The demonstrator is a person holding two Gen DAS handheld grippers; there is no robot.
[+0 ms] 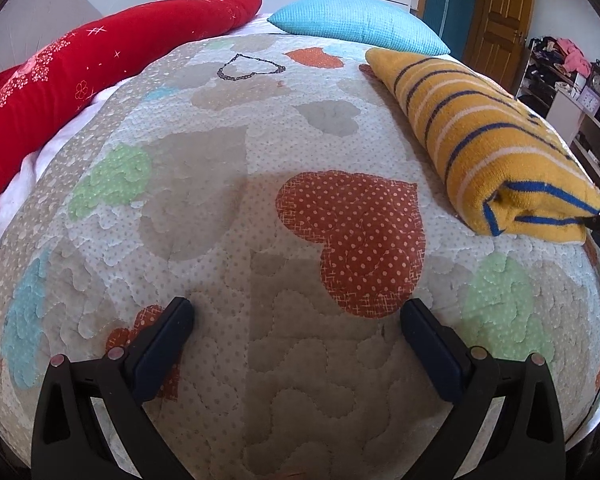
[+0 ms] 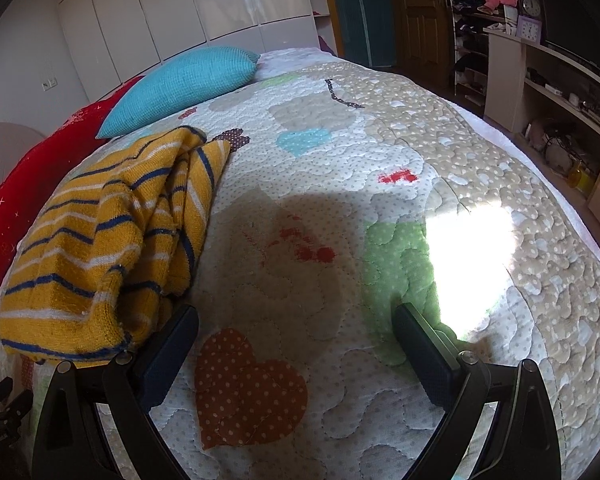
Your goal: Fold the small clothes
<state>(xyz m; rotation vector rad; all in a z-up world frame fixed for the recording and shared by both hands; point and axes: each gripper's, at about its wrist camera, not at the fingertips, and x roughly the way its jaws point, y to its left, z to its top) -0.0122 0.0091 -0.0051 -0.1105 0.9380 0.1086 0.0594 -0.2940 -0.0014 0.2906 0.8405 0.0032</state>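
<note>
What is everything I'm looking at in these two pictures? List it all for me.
Yellow knitted garment with blue and white stripes: one, folded into a bundle, on the quilt, to the right in the left wrist view.
Turquoise textured cushion: one, at the far end of the bed.
Red blanket with white pattern: one, along the bed's left side.
Quilted bedspread with heart patches: one, beige and white, covering the bed.
White glossy wardrobe: one, behind the bed.
Brown wooden door: one, far wall.
Open shelves with clutter: right of the bed; clocks on top.
Left gripper: black, open, over bare quilt.
Right gripper: black, open, beside the garment.
</note>
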